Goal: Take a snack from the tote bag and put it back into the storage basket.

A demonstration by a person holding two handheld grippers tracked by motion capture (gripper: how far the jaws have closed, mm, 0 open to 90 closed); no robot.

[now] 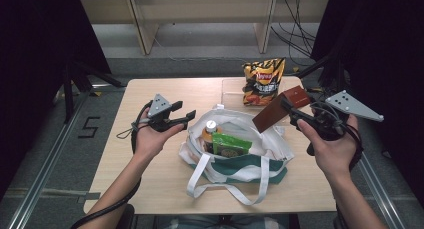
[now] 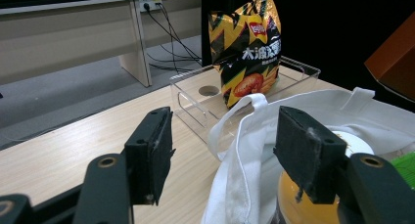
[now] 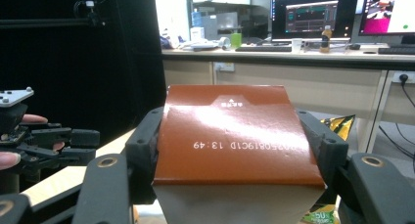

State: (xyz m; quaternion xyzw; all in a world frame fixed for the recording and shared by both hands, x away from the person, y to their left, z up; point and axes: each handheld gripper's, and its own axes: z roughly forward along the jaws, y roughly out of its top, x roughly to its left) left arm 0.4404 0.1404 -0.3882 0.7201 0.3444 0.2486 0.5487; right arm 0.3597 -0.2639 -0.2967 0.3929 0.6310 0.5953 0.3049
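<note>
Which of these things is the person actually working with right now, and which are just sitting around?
In use:
- brown rectangular carton, clamped in the right gripper
- white cloth tote bag with green band, open under it
- left gripper, jaws open beside the bag

Lying about:
- orange-and-black crisp bag standing in the clear plastic tray
- green packet and yellow bottle, in the bag
</note>
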